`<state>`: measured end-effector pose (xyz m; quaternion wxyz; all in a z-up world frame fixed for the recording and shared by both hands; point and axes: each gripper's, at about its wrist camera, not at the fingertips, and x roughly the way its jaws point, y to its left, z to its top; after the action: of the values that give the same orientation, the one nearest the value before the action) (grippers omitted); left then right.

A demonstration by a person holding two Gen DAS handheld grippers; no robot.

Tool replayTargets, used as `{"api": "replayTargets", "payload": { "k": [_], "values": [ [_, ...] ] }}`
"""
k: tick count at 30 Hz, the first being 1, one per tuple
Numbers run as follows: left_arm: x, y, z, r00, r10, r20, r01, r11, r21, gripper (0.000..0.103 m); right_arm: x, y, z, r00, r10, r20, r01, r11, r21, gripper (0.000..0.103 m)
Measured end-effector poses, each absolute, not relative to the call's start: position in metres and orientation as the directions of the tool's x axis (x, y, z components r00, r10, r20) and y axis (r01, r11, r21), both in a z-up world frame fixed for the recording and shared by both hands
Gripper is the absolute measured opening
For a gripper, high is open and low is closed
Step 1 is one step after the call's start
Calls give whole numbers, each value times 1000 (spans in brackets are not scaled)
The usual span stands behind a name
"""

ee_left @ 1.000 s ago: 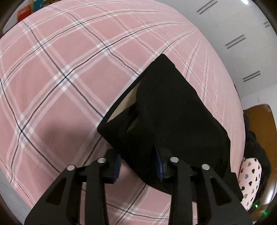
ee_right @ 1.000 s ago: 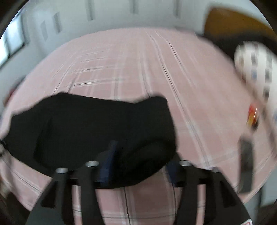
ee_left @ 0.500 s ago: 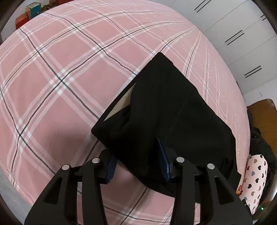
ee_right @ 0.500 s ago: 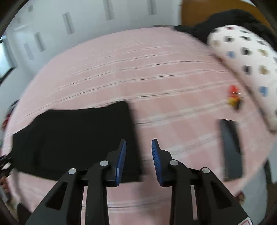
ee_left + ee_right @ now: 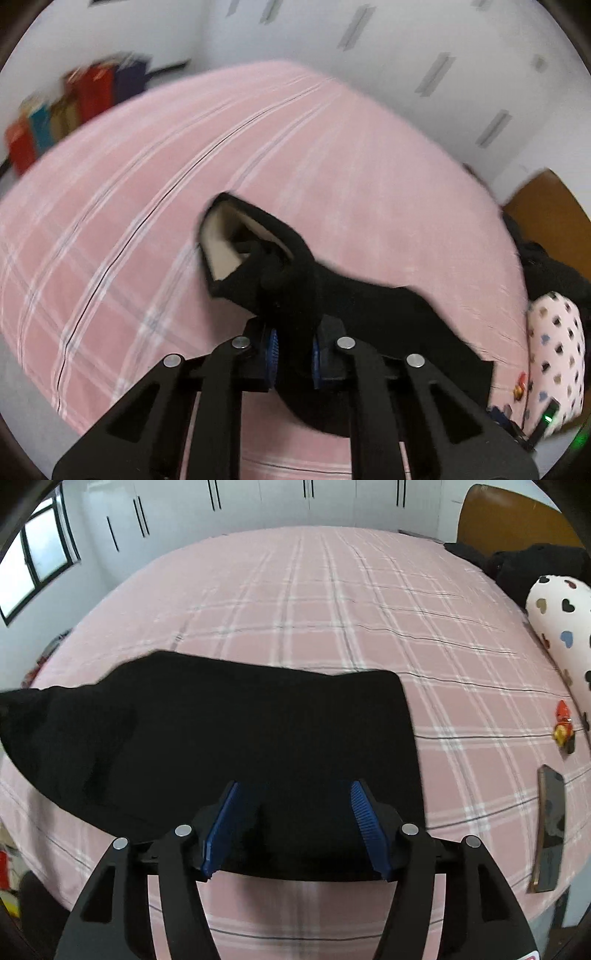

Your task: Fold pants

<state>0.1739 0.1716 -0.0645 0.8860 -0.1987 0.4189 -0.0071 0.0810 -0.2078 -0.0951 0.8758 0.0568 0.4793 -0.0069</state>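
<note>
- The left gripper (image 5: pixel 293 350) is clenched on a bunched fold of the black pants (image 5: pixel 295 280), its blue pads (image 5: pixel 272 351) pressed close on the cloth.
- Ahead of that grip, the waistband end stands raised off the bed (image 5: pixel 332 147) and gapes, showing a pale lining (image 5: pixel 221 247).
- The left view is blurred.
- The right gripper (image 5: pixel 295 823) is released, its blue pads (image 5: pixel 364 821) spread wide with black cloth between them; whether it touches the cloth, I cannot tell.
- In the right view the pants (image 5: pixel 221 738) lie mostly flat across the near part of the bed (image 5: pixel 332 590), one end to the far left, a straight edge to the right.
- The bed has a pink plaid sheet.
- A phone (image 5: pixel 550 827) lies near the bed's right edge, a small red and yellow toy (image 5: pixel 562 723) beyond it.
- A heart-print pillow (image 5: pixel 561 620) and dark clothes (image 5: pixel 517 565) sit by a wooden headboard (image 5: pixel 509 517).
- White wardrobes (image 5: pixel 295 502) line the far wall, with a window (image 5: pixel 33 568) at left.
- Coloured boxes (image 5: pixel 74 110) stand past the bed in the left view.
</note>
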Motion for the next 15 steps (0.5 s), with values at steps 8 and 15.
{"api": "replayTargets", "payload": {
  "k": [8, 15],
  "values": [
    [174, 48, -18, 662, -307, -684, 91, 938, -333, 12, 70, -218, -93, 558, 72, -827, 62, 990, 128, 60],
    [161, -70, -89, 483, -335, -809, 224, 940, -256, 36, 63, -257, -101, 549, 112, -828, 121, 970, 211, 61]
  ]
}}
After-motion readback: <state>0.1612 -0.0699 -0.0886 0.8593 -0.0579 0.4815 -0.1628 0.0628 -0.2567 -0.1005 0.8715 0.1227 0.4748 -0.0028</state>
